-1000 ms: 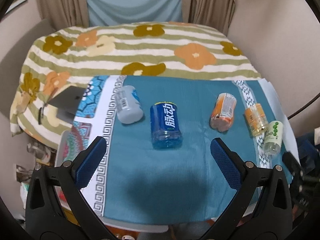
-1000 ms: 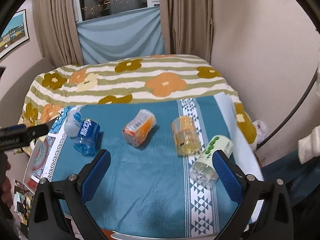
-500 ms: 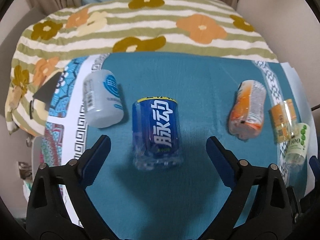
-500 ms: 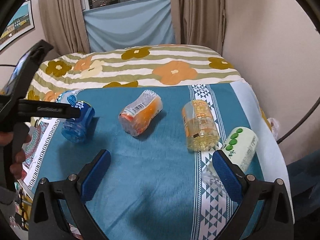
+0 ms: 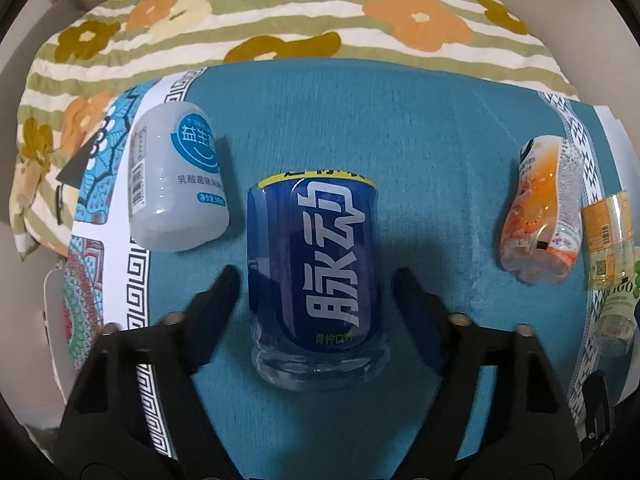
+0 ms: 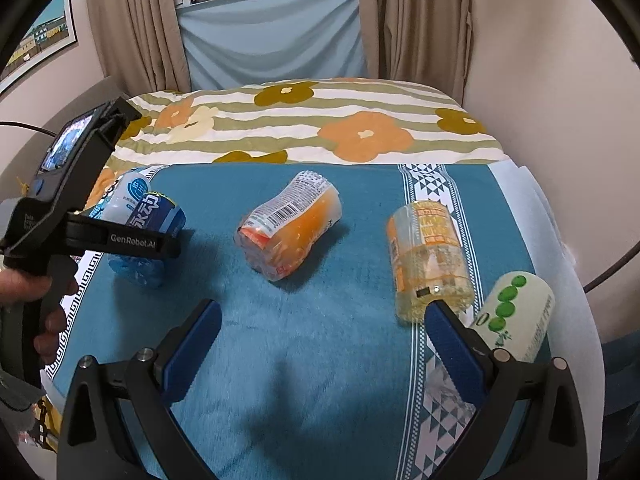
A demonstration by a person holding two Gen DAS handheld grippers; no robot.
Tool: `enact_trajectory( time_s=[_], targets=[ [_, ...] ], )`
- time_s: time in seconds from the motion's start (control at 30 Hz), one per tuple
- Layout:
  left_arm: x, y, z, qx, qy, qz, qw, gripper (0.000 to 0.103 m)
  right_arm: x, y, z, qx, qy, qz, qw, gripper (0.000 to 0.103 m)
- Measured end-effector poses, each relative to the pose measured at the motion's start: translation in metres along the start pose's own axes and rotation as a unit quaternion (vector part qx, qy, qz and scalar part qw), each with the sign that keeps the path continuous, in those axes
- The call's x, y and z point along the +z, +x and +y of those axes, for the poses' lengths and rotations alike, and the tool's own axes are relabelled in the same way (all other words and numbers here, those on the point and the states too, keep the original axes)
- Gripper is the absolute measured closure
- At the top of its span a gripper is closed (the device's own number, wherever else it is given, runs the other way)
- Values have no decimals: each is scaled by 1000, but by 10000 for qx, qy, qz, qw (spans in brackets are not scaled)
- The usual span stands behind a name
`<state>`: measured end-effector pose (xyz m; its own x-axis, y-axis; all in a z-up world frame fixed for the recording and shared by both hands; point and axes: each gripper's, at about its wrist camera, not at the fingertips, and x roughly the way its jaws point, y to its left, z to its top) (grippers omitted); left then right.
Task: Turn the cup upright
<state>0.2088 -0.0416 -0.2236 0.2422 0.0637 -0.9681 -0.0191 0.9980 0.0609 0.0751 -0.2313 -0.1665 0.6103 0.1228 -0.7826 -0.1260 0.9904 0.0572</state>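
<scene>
A blue-labelled cup (image 5: 316, 272) lies on its side on the teal cloth (image 5: 420, 132), clear base toward me. My left gripper (image 5: 316, 280) is open, its jaws on either side of this cup without visibly pressing it. The cup also shows in the right wrist view (image 6: 148, 240), behind the left gripper's body (image 6: 80, 216). My right gripper (image 6: 320, 320) is open and empty above the cloth, between the orange cup (image 6: 290, 224) and the yellow cup (image 6: 430, 264).
A pale grey cup (image 5: 176, 180) lies left of the blue one. An orange cup (image 5: 544, 216), a yellow cup (image 5: 608, 236) and a green-dotted cup (image 6: 516, 320) lie to the right, all on their sides. A flowered bedspread (image 6: 320, 120) lies beyond the cloth.
My left gripper has moved forward and down so its open jaws now straddle the blue cup. My right gripper has drifted slightly forward over the cloth.
</scene>
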Motion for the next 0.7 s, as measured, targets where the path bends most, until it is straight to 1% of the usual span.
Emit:
enact_trajectory(
  time_s=[0.07,0.1,0.13,0.43,0.7],
  targets=[
    [1,3,0,-8,-6,60,10000,27,1,2,0,10,10,5,10000,1],
    [1,5,1,-31,-14,83,10000,32,1,2,1,7,16,6,10000,1],
    [1,6,1,-46,-20,97,9999,33,1,2,1,-2,20,5,10000,1],
    [-2,-2,2,-122,74,37,9999,34,3,0,1,-1,47,-16,10000,1],
    [-12,-32,0,-227,134,-118,9996,34,5,-15,3,41,138,-119,9998,1]
  ],
)
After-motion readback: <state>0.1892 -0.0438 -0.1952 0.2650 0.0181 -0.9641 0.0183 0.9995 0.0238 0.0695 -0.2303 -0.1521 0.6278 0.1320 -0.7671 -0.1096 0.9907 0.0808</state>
